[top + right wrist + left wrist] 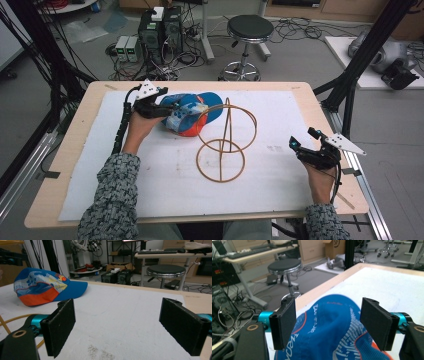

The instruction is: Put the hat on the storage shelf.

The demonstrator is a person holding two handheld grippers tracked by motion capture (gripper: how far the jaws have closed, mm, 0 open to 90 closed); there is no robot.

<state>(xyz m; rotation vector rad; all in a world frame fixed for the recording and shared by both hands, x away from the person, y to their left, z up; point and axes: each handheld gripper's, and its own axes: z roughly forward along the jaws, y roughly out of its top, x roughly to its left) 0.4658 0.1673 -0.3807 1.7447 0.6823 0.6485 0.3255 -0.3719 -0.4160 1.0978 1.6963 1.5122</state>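
The cap (192, 114) is lying on the white cloth (280, 125) toward the far left of the table (90, 100), its blue crown and orange side showing, with its brim pointing toward the far edge in the right gripper view (45, 288). The left gripper (167, 109) is sitting right at the cap's near-left side. In the left gripper view its jaws are standing wide on either side of the blue crown (329, 325), with the cloth of the cap bulging up between them; the left pad (283, 325) is lying against the fabric, the right pad (375, 323) is just beside it, and no squeeze is showing, so the tongs are reading as open around the cap rather than clamped on it.

The right gripper (300, 149) is resting over the near-right part of the cloth, well apart from the cap, its jaws spread wide with nothing between them (112, 325).

A wire stand (225, 142) of thin brown hoops is standing just beside the cap, toward the middle of the table, and one hoop is touching or overlapping the cap's orange edge. Nothing is hanging on it.
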